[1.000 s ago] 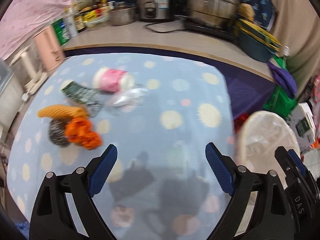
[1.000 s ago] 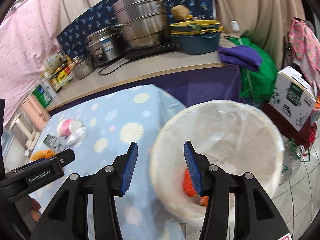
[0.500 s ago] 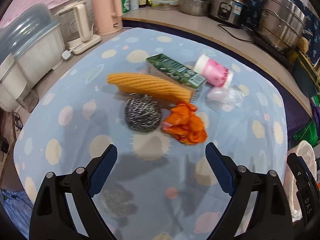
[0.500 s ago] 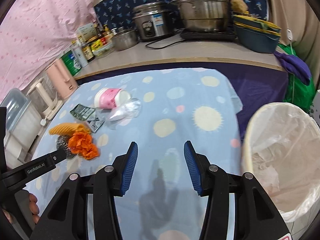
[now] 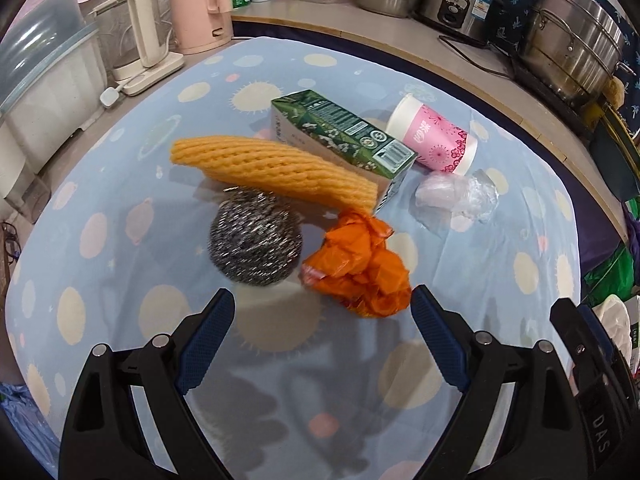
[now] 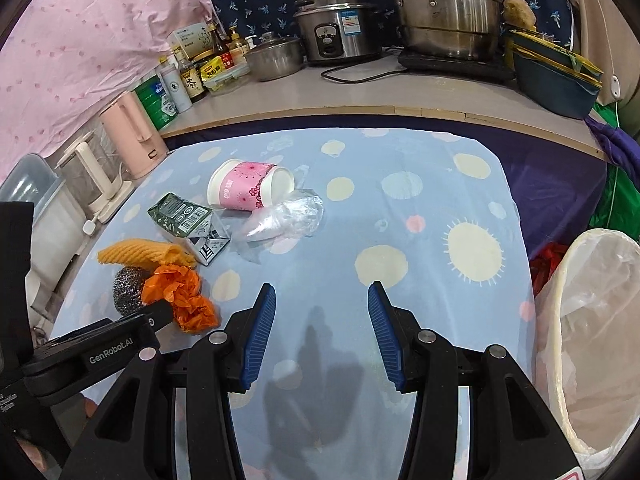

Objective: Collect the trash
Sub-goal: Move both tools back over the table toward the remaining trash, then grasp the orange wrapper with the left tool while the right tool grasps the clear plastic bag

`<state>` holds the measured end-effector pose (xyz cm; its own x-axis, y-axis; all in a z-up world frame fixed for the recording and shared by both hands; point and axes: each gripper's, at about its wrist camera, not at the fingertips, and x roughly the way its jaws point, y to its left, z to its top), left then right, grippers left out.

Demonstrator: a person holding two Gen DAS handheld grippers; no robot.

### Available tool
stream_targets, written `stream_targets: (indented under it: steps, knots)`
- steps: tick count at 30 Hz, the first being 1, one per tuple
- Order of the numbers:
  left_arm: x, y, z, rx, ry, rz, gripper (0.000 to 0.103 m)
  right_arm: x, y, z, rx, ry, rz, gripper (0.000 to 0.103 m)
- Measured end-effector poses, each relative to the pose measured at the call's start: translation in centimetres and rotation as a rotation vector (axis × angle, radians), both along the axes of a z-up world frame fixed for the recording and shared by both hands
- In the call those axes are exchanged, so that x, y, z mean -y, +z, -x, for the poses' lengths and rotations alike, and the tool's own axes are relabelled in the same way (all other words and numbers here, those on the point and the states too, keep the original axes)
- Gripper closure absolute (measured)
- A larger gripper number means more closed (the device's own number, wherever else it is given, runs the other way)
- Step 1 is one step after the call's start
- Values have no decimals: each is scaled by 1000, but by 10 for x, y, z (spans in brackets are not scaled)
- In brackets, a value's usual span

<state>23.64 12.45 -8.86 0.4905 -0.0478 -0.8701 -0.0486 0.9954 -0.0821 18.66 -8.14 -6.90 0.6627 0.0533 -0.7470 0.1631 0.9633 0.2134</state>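
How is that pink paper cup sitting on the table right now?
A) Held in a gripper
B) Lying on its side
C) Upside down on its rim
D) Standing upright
B: the pink paper cup lies on its side on the tablecloth, next to the green carton.

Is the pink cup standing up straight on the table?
No, the pink cup is lying on its side on the spotted tablecloth, next to the green carton and the crumpled clear plastic.

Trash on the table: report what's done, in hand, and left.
Done: nothing visible inside the lined bin from this angle. In hand: nothing; left hand-held gripper and right hand-held gripper are open. Left: orange wrapper, scrubber, foam net, carton, cup, clear plastic.
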Motion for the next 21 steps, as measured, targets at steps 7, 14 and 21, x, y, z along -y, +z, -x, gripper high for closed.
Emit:
stream_targets:
  steps: [7, 14, 21]
  knots:
    - [16, -11, -21, -28, -38, 17, 42, 4, -9, -12, -21, 2, -7, 56]
    - [23, -13, -24, -47, -67, 26, 63, 6, -13, -18, -27, 4, -13, 56]
    - [17, -4, -15, -45, -78, 51, 79, 3, -13, -20, -24, 15, -17, 56]
